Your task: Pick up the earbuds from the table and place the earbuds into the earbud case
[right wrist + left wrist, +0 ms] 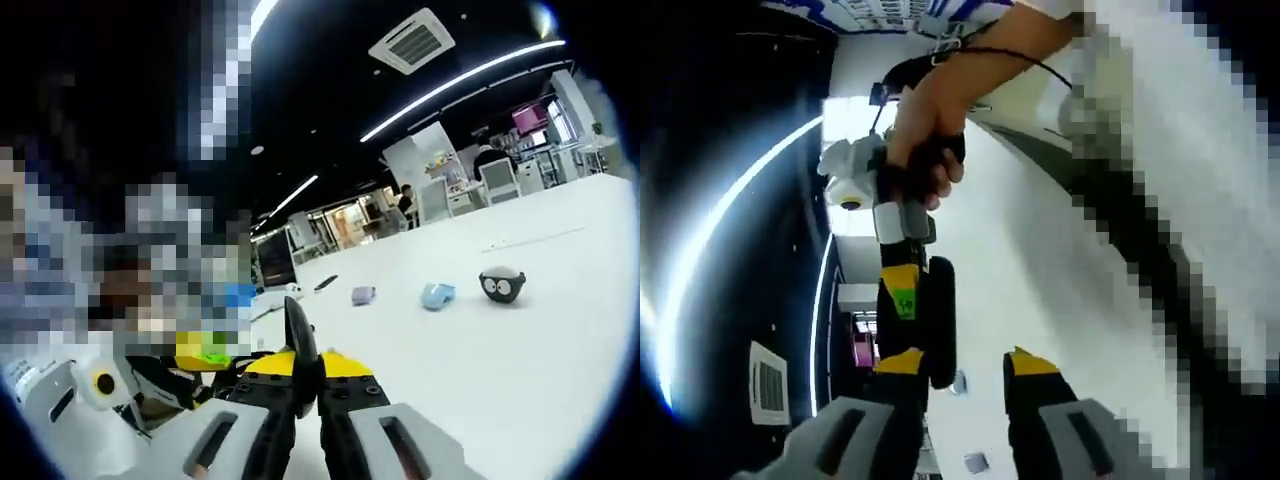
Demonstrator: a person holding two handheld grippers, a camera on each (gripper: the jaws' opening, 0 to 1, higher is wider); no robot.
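My left gripper [965,375] has its yellow-tipped jaws standing apart with nothing between them; white table shows through the gap. In the left gripper view my hand [925,130] wraps the handle of the other gripper, which hangs in from above, its black and yellow body reaching down beside my left jaw. The white table [1040,270] runs steeply across this view because I hold the camera rolled over. Two small things lie on it near the jaw tips, too blurred for me to name.

My right gripper [305,375] has its jaws pressed together, and a thin dark blade-like piece stands up from between the tips; I cannot make out what it is, so it may be part of the gripper itself.

In the right gripper view the table [520,380] stretches ahead. On it, well apart from my jaws, sit a round dark case [502,284] with pale spots in it, a light blue item [436,294] just beside it, and a small greyish-purple item [363,295] further along. A thin dark object [326,283] lies beyond those. I think the pale spots could be earbuds, but the view is too small to be sure.
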